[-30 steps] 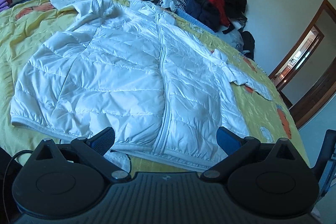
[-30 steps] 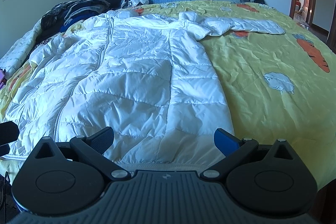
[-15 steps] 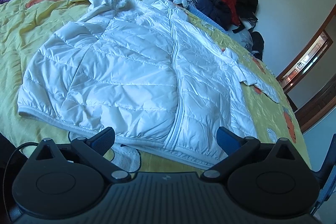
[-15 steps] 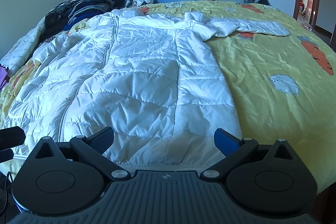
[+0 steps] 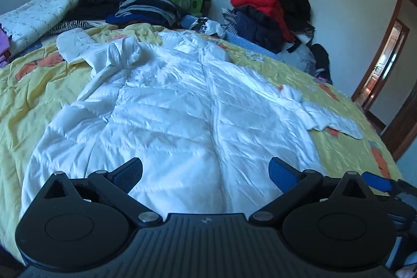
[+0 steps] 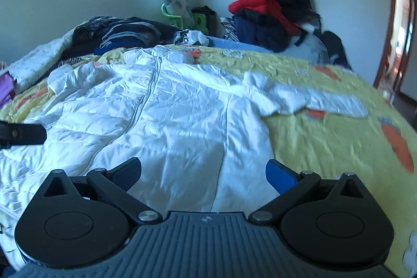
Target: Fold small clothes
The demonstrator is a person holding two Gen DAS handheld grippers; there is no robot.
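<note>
A white quilted puffer jacket (image 5: 182,108) lies front up on a yellow bedspread (image 5: 39,90), zipped, hem toward me, one sleeve stretched to the right (image 5: 336,121) and the other bunched at the left. My left gripper (image 5: 206,171) is open and empty, low over the jacket's hem near the zip. My right gripper (image 6: 203,171) is open and empty, low over the hem on the jacket (image 6: 169,116) right half. A finger of the right gripper (image 5: 375,180) shows at the right in the left wrist view.
Piles of dark clothes (image 5: 140,7) and a red and black heap (image 5: 268,14) lie at the far side of the bed. A folded quilt (image 5: 34,14) lies at the far left. A doorway (image 5: 385,64) stands at the right. The bedspread (image 6: 325,147) shows right of the jacket.
Both grippers have dropped lower and moved forward over the jacket's hem, tilting up so the window and far wall now show. Both stay open and empty.
</note>
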